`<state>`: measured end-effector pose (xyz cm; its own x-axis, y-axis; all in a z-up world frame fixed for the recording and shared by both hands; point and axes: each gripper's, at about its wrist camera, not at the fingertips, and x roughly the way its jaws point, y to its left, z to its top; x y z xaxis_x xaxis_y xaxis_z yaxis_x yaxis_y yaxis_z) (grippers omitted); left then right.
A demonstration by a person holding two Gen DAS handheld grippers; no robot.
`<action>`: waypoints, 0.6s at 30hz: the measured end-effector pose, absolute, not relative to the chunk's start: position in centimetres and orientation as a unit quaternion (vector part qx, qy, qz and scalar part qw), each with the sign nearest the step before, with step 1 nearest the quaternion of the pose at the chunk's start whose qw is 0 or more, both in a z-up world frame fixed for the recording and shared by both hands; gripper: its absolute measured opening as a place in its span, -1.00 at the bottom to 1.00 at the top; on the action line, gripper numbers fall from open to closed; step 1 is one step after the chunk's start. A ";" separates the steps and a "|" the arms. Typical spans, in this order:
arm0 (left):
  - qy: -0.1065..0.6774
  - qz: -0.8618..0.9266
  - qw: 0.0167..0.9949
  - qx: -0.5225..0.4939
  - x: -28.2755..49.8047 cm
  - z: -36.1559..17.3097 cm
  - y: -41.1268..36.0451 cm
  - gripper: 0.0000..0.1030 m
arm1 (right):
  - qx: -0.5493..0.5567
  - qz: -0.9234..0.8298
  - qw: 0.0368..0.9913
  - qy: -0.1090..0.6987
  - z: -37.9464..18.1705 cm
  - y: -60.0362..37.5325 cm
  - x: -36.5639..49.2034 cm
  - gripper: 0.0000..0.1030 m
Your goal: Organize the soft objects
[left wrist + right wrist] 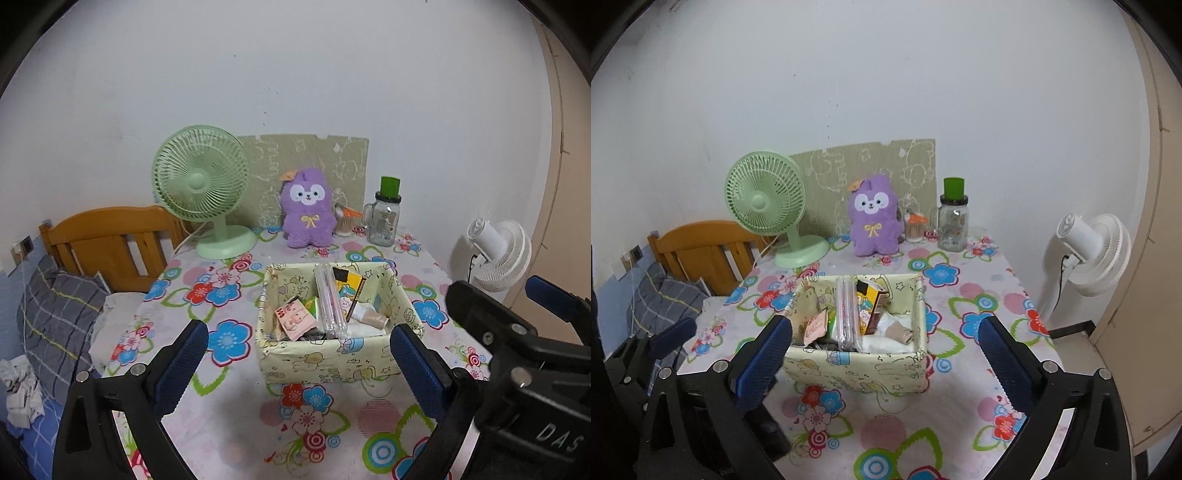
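Note:
A purple plush toy (308,213) sits upright at the back of the flowered table, against a green card; it also shows in the right wrist view (874,221). A pale yellow fabric box (332,356) stands mid-table, filled with packets, a clear tube and a small bottle; it shows in the right wrist view too (860,369). My left gripper (299,349) is open and empty, in front of the box. My right gripper (884,341) is open and empty, its fingers either side of the box's near end. The right gripper's body (524,332) shows at the left view's right edge.
A green desk fan (203,188) stands back left. A glass jar with green lid (386,216) and a cotton-swab holder (343,221) stand back right. A white fan (1086,254) stands off the table's right edge. A wooden bed headboard (107,243) and pillow lie left.

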<state>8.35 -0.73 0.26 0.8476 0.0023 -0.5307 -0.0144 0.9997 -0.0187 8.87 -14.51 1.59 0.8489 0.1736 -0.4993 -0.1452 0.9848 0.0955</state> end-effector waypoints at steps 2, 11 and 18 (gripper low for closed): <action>0.271 0.009 0.962 -0.012 7.6 0.6 -0.5 0.97 | 0.025 0.081 0.963 0.257 1.9 -14.7 8.0 0.99; 0.243 0.023 0.970 -0.003 4.2 1.7 0.1 0.99 | 0.026 0.069 0.969 0.235 3.0 -16.4 4.7 0.99; 0.230 0.027 0.973 -0.017 2.2 2.6 1.1 0.99 | 0.029 0.056 0.972 0.225 3.4 -17.5 2.6 0.99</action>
<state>2.16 1.06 2.60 0.8931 0.0453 -0.4475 -0.0608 0.9979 -0.0202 2.64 -17.55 3.41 0.8925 0.1212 -0.4346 -0.0953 0.9921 0.0810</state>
